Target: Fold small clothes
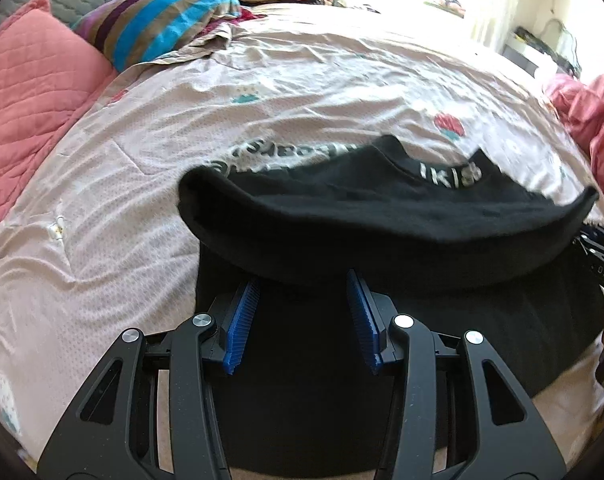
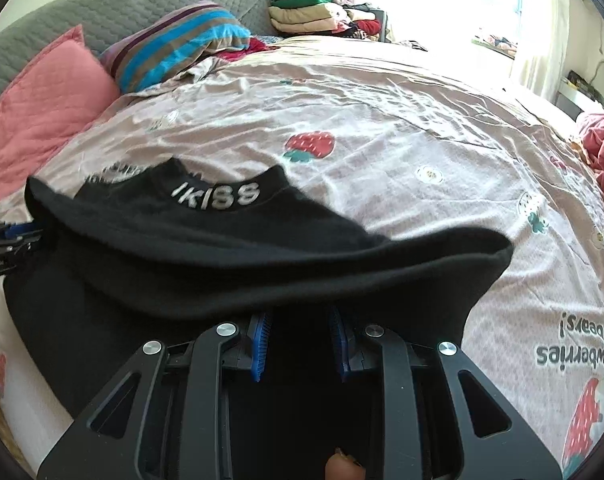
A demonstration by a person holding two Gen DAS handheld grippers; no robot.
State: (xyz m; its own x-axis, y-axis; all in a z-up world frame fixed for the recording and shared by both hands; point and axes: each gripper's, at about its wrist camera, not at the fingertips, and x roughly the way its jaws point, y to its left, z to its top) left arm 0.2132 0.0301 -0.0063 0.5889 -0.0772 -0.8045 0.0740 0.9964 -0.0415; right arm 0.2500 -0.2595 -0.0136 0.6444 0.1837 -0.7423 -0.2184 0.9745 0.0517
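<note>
The left gripper (image 1: 303, 288) and right gripper (image 2: 298, 320) each clamp the near fold of a black garment (image 1: 381, 216), one toward each end. The fold is raised above the bed (image 1: 222, 100); the rest of the garment lies on the strawberry-print sheet (image 2: 381, 128), lettered collar farthest away.

Garment (image 1: 381, 216) on bedsheet (image 1: 262, 92), pillows (image 1: 34, 92) behind

both my wrist cameras look steeply down, close over the black garment (image 1: 381, 216) (image 2: 262, 256), left of it and right; both share it.
</note>
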